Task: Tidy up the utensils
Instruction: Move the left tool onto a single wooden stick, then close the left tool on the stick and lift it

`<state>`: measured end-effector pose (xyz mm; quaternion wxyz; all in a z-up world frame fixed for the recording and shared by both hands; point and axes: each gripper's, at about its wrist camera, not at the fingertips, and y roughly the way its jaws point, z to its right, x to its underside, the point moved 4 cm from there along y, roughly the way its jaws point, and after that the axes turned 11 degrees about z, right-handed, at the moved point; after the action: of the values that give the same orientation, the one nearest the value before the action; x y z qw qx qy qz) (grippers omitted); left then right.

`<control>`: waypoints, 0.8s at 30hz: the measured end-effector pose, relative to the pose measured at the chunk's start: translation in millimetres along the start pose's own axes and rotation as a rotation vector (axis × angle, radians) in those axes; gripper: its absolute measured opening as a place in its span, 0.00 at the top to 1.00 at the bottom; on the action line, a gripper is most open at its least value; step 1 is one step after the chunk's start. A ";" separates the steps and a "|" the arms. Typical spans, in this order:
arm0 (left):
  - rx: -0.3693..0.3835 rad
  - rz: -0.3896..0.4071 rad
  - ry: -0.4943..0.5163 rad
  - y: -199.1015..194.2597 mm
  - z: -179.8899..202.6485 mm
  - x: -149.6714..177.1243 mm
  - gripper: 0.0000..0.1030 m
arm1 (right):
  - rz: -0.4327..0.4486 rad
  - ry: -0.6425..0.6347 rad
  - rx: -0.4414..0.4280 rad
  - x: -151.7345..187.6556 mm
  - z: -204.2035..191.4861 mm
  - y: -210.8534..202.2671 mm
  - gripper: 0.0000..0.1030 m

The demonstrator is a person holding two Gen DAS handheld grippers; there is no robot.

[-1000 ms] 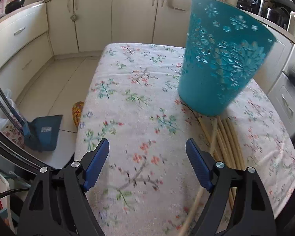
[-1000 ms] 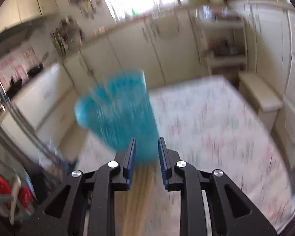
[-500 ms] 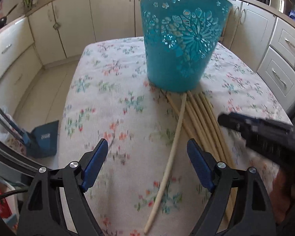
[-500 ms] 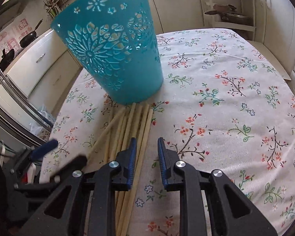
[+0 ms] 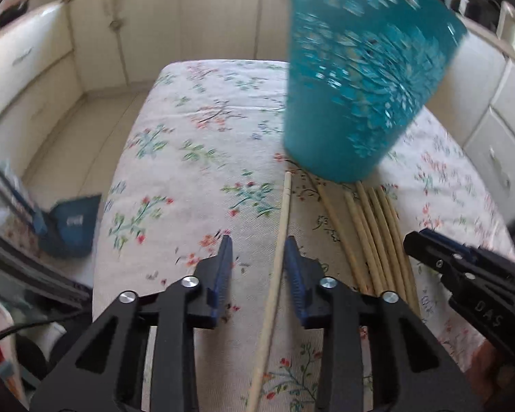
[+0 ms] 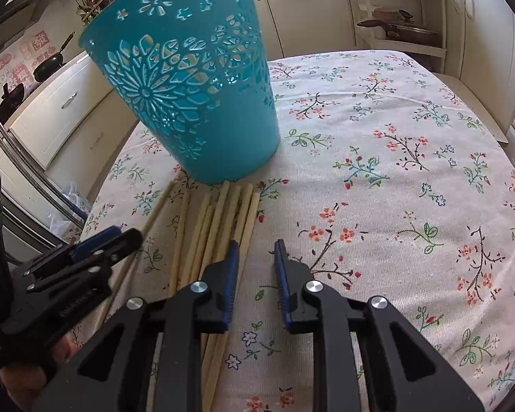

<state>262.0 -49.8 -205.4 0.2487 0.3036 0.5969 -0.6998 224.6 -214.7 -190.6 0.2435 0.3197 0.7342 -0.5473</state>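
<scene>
A teal perforated basket (image 5: 364, 79) stands upright on the floral tablecloth (image 5: 195, 158); it also shows in the right wrist view (image 6: 192, 79). Several long pale wooden sticks (image 5: 370, 237) lie in a bundle in front of it, also in the right wrist view (image 6: 219, 230). One single stick (image 5: 279, 237) lies apart to the left. My left gripper (image 5: 257, 261) has narrowed around this stick, which runs between its fingers close to the right pad. My right gripper (image 6: 255, 264) is slightly open and empty, just right of the bundle.
Cream kitchen cabinets (image 5: 195, 24) surround the table. A blue dustpan (image 5: 72, 223) lies on the floor to the left. An open shelf with pots (image 6: 398, 27) is at the back right. The table's left edge (image 5: 103, 240) is near my left gripper.
My left gripper has narrowed from wide open and moved over the single stick, which now lies between its fingers. My right gripper has barely moved.
</scene>
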 end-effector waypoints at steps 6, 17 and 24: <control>0.023 -0.026 0.018 -0.4 0.8 0.9 0.56 | -0.001 -0.014 0.018 -2.5 0.5 2.8 0.80; -0.046 -0.008 0.123 26.4 3.5 -16.7 0.64 | -0.001 -0.104 0.057 -8.1 -7.4 12.7 0.80; -0.039 -0.018 0.034 26.4 -13.5 -23.0 0.75 | -0.044 -0.238 0.078 -8.0 -9.5 13.5 0.88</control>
<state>298.4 -41.1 -208.3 0.2378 0.3052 0.6173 -0.6850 239.9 -204.5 -191.0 0.3039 0.2457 0.6851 -0.6147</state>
